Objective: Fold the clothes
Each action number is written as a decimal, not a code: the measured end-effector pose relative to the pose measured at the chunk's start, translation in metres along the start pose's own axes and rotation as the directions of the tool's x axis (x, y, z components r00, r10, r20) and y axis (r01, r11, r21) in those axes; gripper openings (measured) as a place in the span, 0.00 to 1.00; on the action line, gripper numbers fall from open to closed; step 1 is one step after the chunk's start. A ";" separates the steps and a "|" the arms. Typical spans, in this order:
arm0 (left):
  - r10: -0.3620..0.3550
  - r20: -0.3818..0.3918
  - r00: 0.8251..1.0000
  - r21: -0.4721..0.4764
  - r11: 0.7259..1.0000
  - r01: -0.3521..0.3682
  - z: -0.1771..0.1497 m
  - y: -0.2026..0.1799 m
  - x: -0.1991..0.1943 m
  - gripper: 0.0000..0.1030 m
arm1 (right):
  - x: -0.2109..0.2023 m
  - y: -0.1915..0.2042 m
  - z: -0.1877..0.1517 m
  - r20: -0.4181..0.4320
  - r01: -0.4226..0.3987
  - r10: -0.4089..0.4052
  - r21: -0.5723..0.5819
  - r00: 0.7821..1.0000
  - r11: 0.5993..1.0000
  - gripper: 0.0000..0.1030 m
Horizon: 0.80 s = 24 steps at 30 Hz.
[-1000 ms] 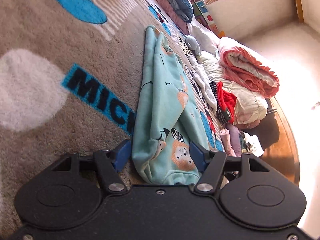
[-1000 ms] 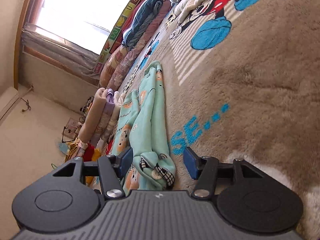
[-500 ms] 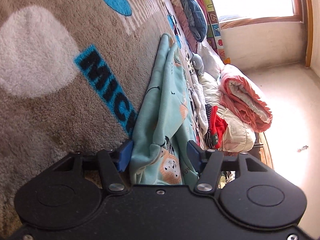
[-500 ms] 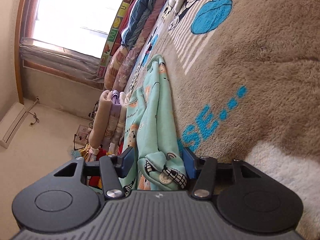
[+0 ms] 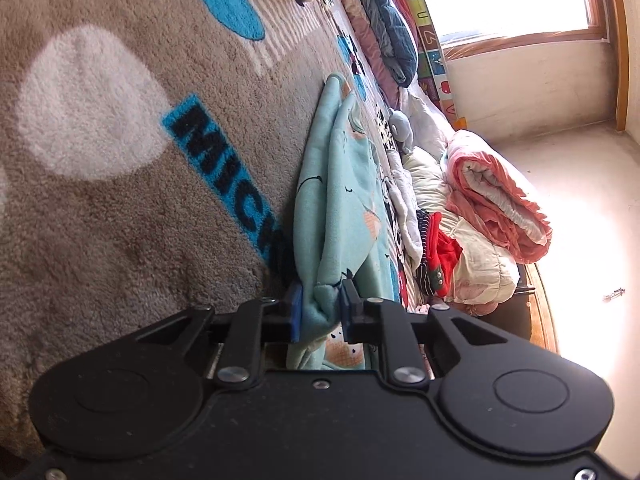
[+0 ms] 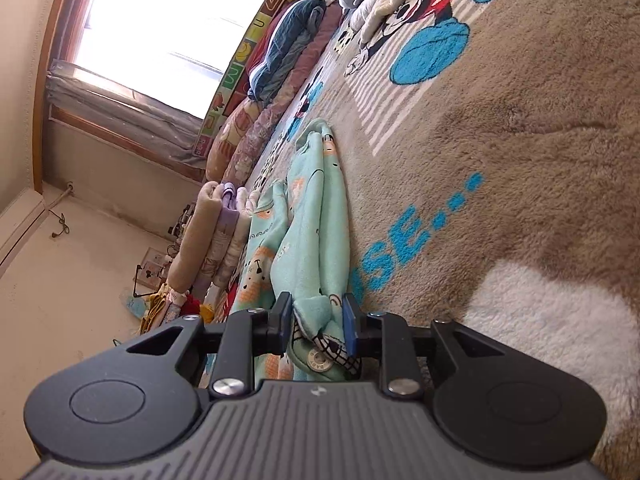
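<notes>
Both grippers pinch opposite ends of a mint-green printed garment lying on a Mickey Mouse rug.

The left gripper has its blue pads closed on a bunched fold of the mint-green garment; the right gripper is likewise clamped on gathered cloth at the other end, where a round snap button sits just below the pads, stamped with lettering that seems to read "BABY". The garment stretches away from each gripper along the shaggy brown rug, patterned with small animals and orange patches. Beside it the rug carries blue-backed black letters "MIC" in the left view and blue "SE…" in the right. Folded blankets and rolled textiles lie just beyond, under a bright window.
</notes>
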<state>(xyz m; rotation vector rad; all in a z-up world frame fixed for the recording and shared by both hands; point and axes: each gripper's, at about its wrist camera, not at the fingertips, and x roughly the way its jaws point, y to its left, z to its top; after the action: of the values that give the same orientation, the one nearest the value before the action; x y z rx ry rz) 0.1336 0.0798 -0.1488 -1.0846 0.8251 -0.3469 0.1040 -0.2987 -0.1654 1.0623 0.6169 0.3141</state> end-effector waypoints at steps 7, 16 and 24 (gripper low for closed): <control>0.061 0.042 0.997 0.383 0.921 -0.073 0.002 -0.030 -0.024 0.53 | -0.030 0.008 0.006 0.027 0.027 -0.023 -0.191 0.999 0.981 0.45; 0.299 0.229 0.926 0.971 -0.004 -0.239 -0.090 -0.042 -0.010 0.56 | -0.046 0.060 -0.039 0.126 0.222 -0.239 -0.874 0.963 0.433 0.51; 0.159 0.388 0.908 0.854 -0.432 -0.289 -0.113 -0.027 0.014 0.58 | -0.027 0.063 -0.089 0.197 0.164 -0.329 -0.979 0.924 -0.125 0.56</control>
<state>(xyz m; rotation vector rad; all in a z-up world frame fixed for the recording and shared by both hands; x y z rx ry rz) 0.0630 -0.0128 -0.1552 0.9092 0.3062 -0.4506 0.0315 -0.2199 -0.1319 -0.6624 0.4591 0.3794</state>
